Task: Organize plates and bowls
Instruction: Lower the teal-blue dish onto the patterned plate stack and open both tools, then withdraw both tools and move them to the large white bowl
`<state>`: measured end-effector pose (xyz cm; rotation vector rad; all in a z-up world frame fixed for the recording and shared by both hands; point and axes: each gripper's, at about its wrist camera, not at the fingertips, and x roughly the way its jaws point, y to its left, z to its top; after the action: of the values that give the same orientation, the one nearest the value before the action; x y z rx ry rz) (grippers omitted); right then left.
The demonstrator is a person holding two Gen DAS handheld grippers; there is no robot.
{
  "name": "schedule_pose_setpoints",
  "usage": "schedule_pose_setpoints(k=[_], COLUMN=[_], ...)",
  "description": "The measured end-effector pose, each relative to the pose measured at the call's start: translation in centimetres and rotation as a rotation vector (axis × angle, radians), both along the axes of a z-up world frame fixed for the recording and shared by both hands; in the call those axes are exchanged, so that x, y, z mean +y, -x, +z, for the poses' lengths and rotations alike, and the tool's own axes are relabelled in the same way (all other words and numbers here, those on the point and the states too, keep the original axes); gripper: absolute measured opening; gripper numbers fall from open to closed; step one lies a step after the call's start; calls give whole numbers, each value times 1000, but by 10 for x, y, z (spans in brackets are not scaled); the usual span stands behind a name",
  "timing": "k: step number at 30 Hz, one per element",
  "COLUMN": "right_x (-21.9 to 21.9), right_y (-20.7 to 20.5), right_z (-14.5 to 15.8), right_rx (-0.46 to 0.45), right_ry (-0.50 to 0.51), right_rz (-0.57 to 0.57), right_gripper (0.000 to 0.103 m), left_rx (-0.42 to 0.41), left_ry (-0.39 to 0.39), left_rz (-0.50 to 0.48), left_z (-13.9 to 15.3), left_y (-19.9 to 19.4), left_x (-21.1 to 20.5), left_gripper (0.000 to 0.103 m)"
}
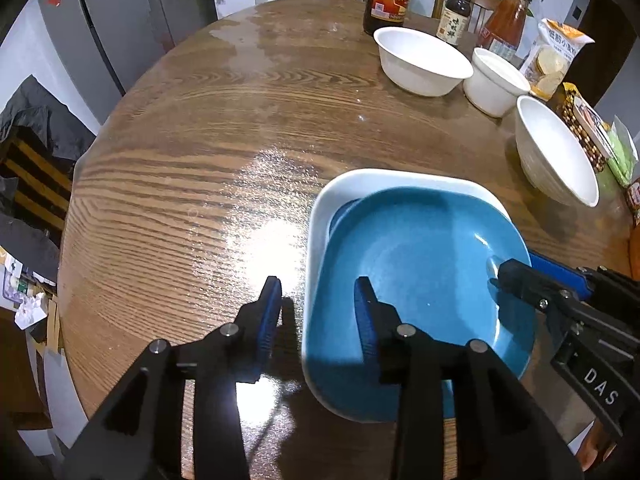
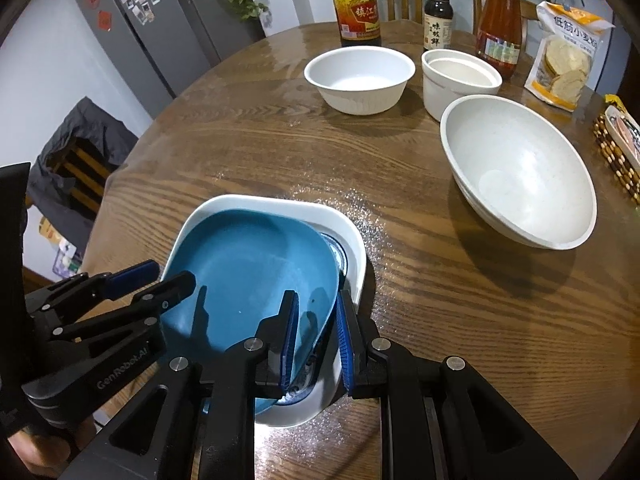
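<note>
Blue plate sits nested in the white dish, under both tools. My right tool straddles the plate rim, pads close, contact unclear. Left tool is spread, clamping nothing. Three bowls ahead of the right tool remain unstacked on the bench.

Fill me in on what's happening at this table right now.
A person with a gripper in each hand is stacking dishes. The blue plate sits tilted inside the white square dish on the wooden table. The left gripper straddles the dish's edge, jaws open. The right gripper has its jaws about the plate's rim, slightly apart. Three white bowls wait unstacked near the bottles.
</note>
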<state>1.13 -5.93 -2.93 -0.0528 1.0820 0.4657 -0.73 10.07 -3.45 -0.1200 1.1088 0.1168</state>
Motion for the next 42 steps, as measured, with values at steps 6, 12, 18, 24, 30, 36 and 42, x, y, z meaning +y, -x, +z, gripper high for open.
schedule_pose_setpoints(k=[6,12,18,24,30,36,42], right_x=[-7,-25,-55,-90,-127,-158,-180], right_y=[1,1,1,-1,-8,-17,-39], right_z=[10,21,32,36,40,54,60], right_rx=[-44,-84,-114,-119,-121,-156,-144], right_ry=[-3,3,-10,-39,-42,-53,-100], right_rz=[-21,-66,-141,-226,-320,-401,-465], right_gripper=[48,56,58,58,58,62,78], left_rx=[-35,-47,-46,-50,-61,-99,-127], left_ry=[-8,-13,-11,-6,3,13,20], left_rz=[4,-18,-63,-115,-177,-213,-265], left_z=[13,22,27,29,34,47,56], left_y=[-1,-8,-21,-34,-54,-79,-103], left_x=[-1,-12,-31,-56,-87,-115,-137], left_gripper=[67,77,83,97,100,102,102])
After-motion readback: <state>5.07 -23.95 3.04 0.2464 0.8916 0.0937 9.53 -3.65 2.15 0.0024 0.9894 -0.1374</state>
